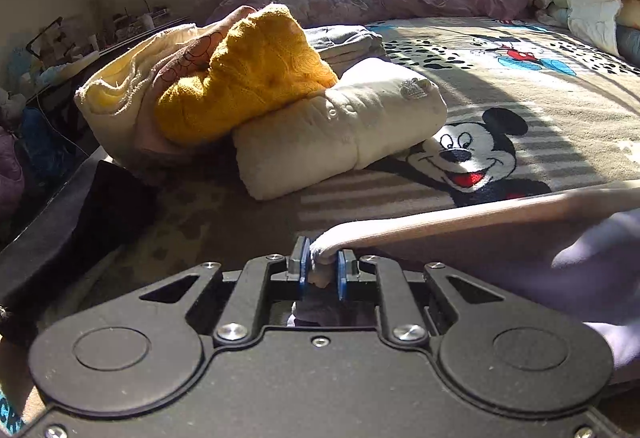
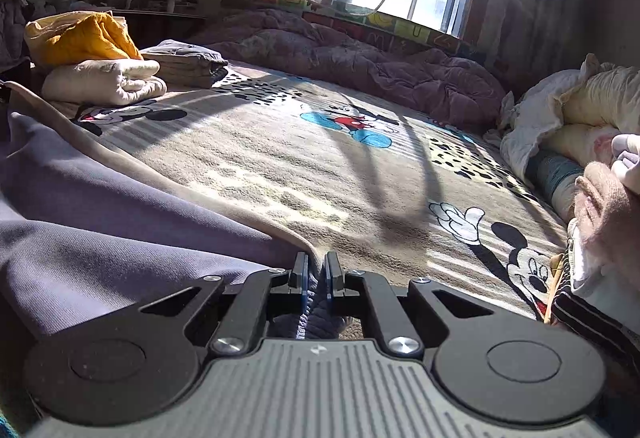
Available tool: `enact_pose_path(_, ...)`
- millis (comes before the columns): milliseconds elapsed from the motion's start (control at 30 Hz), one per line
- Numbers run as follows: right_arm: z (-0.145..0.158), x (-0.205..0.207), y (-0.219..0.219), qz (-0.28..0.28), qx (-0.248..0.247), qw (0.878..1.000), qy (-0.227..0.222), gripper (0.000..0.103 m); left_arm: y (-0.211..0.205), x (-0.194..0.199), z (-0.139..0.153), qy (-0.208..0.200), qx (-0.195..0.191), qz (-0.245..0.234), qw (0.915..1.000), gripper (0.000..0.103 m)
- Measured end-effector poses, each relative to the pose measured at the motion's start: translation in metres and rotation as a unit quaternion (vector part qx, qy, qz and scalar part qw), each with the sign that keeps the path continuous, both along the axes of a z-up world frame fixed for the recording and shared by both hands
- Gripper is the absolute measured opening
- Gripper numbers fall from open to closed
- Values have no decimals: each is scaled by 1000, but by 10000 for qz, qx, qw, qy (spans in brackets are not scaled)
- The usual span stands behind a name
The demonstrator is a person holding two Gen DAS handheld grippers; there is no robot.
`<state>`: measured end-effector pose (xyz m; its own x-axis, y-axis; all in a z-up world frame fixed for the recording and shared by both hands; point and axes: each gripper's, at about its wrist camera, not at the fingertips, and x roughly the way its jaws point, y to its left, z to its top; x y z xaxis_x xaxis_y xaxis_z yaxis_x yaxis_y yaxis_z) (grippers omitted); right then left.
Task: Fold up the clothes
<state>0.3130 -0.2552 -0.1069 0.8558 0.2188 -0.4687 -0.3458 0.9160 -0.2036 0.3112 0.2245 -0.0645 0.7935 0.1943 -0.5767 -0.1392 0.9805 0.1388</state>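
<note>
Lavender fabric, a garment (image 2: pixel 100 205) with a tan lining edge, stretches across the bed (image 2: pixel 320 165) between both tools. Left tool (image 1: pixel 323 266) pinches a bunched corner of it; right tool (image 2: pixel 317 278) clamps its ribbed hem, fingers nearly together. Folded cream (image 1: pixel 340 129) and mustard (image 1: pixel 244 77) clothes are stacked further back on the Mickey Mouse blanket (image 1: pixel 520 85).

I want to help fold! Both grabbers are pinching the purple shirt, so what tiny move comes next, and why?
Probably lift both ends together. The left gripper and right gripper each pinch the purple garment, which sags between them over the Mickey blanket.
</note>
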Motion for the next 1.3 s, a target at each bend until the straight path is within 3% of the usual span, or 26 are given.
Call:
enact_pose_path(67,-2,2,0,-85,-42,9999,37,9,17,3,2,-101,-468,423,9980,49)
enact_pose_path(167,-4,4,-4,-221,-28,9997,83,10,33,-5,6,-188,-561,714,9957,47)
enact_pose_path(267,-5,3,-6,-281,31,9996,93,12,48,-16,14,-356,-1223,706,9893,47)
enact_pose_path(333,-5,4,-7,-345,74,9993,103,18,51,-20,16,-395,-1639,595,9839,47)
enact_pose_path(433,-5,3,-10,-434,130,9989,111,24,50,-22,12,-307,-1926,468,9797,47)
enact_pose_path(567,-6,2,-8,-455,91,9989,91,25,46,-23,10,-240,-1847,530,9811,43)
enact_pose_path(600,-7,3,-8,-449,77,9989,98,26,44,-24,11,-259,-1817,522,9816,39)
enact_pose_path(633,-8,3,-7,-445,63,9989,108,26,42,-25,13,-277,-1787,513,9822,25)
enact_pose_path(733,-10,4,-5,-441,-4,9989,147,26,38,-28,17,-331,-1697,488,9837,17)
enact_pose_path(900,-12,6,-6,-506,-15,9985,194,32,37,-37,32,-471,-1705,496,9830,16)
enact_pose_path(1067,-12,8,-9,-586,37,9980,220,38,44,-27,-4,97,-1452,695,9869,18)
enact_pose_path(1167,-12,9,-10,-634,75,9977,224,46,44,-36,0,-217,-1393,593,9882,19)
enact_pose_path(1233,-12,9,-12,-666,101,9975,227,47,37,-40,12,-454,-1106,552,9913,19)
enact_pose_path(1300,-12,9,-13,-684,144,9973,228,47,30,-40,18,-561,-1087,324,9920,19)
